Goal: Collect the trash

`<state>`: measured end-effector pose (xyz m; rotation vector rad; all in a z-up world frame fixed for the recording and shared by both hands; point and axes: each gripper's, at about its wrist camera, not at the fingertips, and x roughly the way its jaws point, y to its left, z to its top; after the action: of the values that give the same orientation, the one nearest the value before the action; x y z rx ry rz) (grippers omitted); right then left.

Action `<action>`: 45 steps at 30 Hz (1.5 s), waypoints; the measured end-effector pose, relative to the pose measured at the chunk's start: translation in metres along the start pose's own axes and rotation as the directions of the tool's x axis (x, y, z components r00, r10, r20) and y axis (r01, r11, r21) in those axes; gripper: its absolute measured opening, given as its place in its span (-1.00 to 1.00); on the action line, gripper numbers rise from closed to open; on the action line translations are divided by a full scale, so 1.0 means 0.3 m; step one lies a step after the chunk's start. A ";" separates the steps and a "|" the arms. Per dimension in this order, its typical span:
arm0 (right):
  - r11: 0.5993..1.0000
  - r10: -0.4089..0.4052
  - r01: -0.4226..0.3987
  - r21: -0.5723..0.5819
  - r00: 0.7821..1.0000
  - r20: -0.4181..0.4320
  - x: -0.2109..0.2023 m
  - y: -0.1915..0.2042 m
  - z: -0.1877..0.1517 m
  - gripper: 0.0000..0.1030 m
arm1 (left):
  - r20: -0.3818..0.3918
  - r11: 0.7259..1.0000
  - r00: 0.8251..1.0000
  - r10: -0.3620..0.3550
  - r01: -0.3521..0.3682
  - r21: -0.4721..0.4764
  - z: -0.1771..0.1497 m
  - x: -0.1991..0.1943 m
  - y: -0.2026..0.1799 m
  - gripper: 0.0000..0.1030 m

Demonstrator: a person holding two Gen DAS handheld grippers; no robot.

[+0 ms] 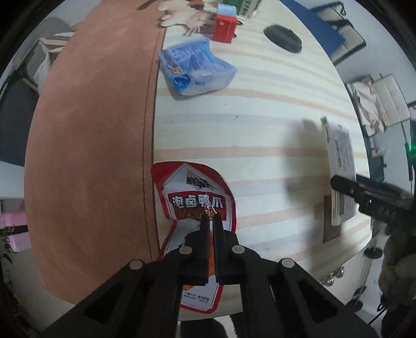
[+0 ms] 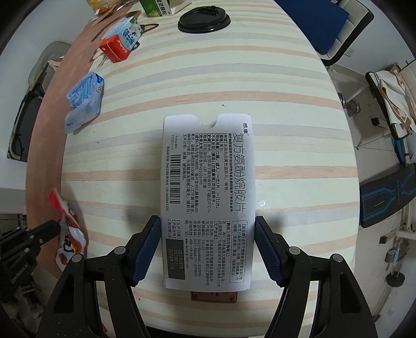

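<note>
Trash lies scattered on striped tablecloth point(image 2: 286, 109), brown band point(image 1: 98, 156) along its left edge. White medicine box point(image 2: 208, 197) flat mid-cloth, print side up; right gripper point(image 2: 208, 228) straddles its near end, blue pads point(image 2: 265, 241) at both long edges, whether they press cannot tell from the pictures. Red-white snack pouch point(image 1: 197, 192) lies at cloth's left edge by the brown band, left of the box; left gripper point(image 1: 211, 221) clenched on the pouch's film, fingers nearly together, pouch lifted and crumpled in right wrist view. Blue wipes pack point(image 1: 197, 67) further up the cloth near the band. Red carton point(image 1: 225, 27) beyond it, blue-white carton point(image 2: 128, 32) touching behind it. Black cup lid point(image 2: 204, 19) at far side of cloth, right of cartons. Green box point(image 2: 153, 7) at far edge.
</note>
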<state>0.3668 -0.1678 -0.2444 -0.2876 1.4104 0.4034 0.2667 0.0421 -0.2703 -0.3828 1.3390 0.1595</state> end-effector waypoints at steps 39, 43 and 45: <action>0.999 0.023 -0.020 -0.050 0.999 0.049 -0.083 0.029 -0.101 0.42 | 0.056 0.996 0.998 -0.006 0.011 -0.091 -0.201 -0.080 -0.010 -0.50; 0.999 -0.013 0.015 -0.038 0.998 0.054 -0.056 0.038 -0.157 0.42 | -0.036 0.979 0.994 -0.101 0.093 -0.183 -0.226 0.074 0.060 -0.10; 0.999 -0.043 0.045 -0.031 0.997 0.062 -0.049 0.036 -0.169 0.42 | -0.016 0.977 0.994 -0.109 0.104 -0.187 -0.220 0.074 0.052 0.22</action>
<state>0.3150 -0.1813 -0.2366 -0.3296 1.3366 0.3964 0.2062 0.0305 -0.3063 -0.6149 1.3303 0.1911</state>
